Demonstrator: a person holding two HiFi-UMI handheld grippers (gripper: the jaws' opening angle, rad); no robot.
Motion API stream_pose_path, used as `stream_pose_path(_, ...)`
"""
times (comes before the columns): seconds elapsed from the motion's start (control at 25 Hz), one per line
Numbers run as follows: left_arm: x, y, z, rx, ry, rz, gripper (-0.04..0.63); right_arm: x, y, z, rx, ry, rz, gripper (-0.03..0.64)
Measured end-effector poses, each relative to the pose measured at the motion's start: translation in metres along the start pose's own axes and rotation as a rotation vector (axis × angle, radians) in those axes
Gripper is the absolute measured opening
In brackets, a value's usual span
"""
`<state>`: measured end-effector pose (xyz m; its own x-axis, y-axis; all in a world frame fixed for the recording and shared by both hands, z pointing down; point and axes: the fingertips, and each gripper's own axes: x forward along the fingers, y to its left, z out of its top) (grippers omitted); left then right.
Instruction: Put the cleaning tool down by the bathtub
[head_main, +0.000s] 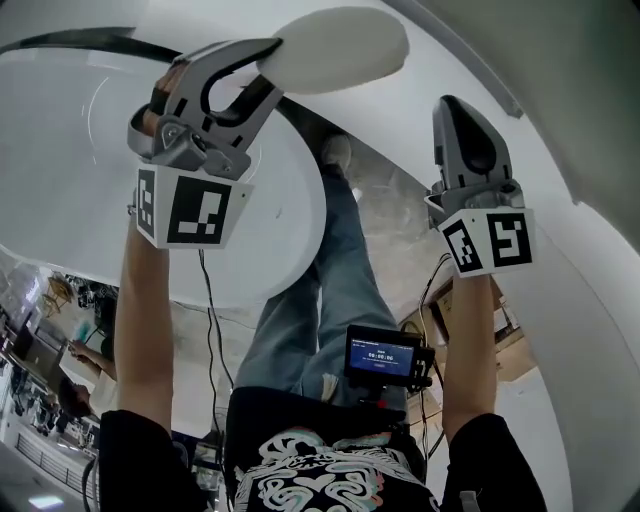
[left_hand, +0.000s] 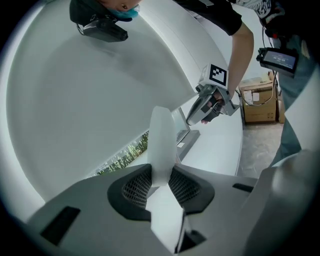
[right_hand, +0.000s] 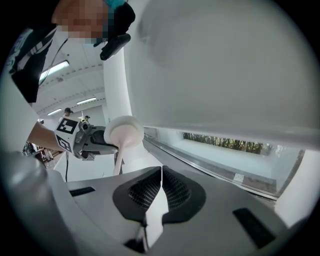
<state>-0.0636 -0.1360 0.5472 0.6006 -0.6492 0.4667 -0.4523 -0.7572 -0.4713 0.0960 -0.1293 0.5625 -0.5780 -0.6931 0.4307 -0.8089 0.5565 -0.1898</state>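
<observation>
White bathtub (head_main: 60, 180) fills the space below me. The cleaning tool (head_main: 340, 48) is up in the air by its edge, not put down yet. My left gripper (head_main: 262, 75) has its fingers (left_hand: 135, 189) squeezed on the thin handle so it will not drop. My right gripper (head_main: 458, 108) is pinched closed on nothing. Both arms reach out, tipped down a bit.

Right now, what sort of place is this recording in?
Probably a workshop or showroom hall, not a home bathroom: a white bathtub, cardboard box on the floor, ceiling strip lights.
</observation>
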Motion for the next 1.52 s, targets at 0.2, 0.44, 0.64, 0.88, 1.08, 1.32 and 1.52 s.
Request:
stream_pose_path(0.2, 0.027, -0.02, -0.018, 0.116, 0.044, -0.051, 0.107, 0.015, -0.013, -0.026, 0.02, 0.03, 0.0, 0.029)
stream_pose_path(0.44, 0.058, -0.044, -0.037, 0.276, 0.094, -0.143, 0.107, 0.025, -0.024, -0.045, 0.012, 0.074, 0.006, 0.029)
stream_pose_path(0.64, 0.078, -0.064, -0.049, 0.395, 0.119, -0.211, 0.107, 0.028, -0.037, -0.063, 0.03, 0.102, -0.015, 0.029)
stream_pose_path(0.88, 0.102, -0.082, -0.071, 0.542, 0.16, -0.284, 0.107, 0.034, -0.041, -0.079, 0.044, 0.134, -0.007, 0.029)
stream_pose_path(1.08, 0.119, -0.094, -0.092, 0.573, 0.187, -0.33, 0.107, 0.047, -0.041, -0.093, 0.047, 0.16, 0.004, 0.029)
stream_pose_path(1.32, 0.133, -0.117, -0.105, 0.602, 0.204, -0.368, 0.107, 0.053, -0.046, -0.117, 0.052, 0.182, -0.001, 0.029)
stream_pose_path(1.52, 0.144, -0.116, -0.112, 0.594, 0.226, -0.385, 0.107, 0.055, -0.054, -0.116, 0.063, 0.193, -0.012, 0.029)
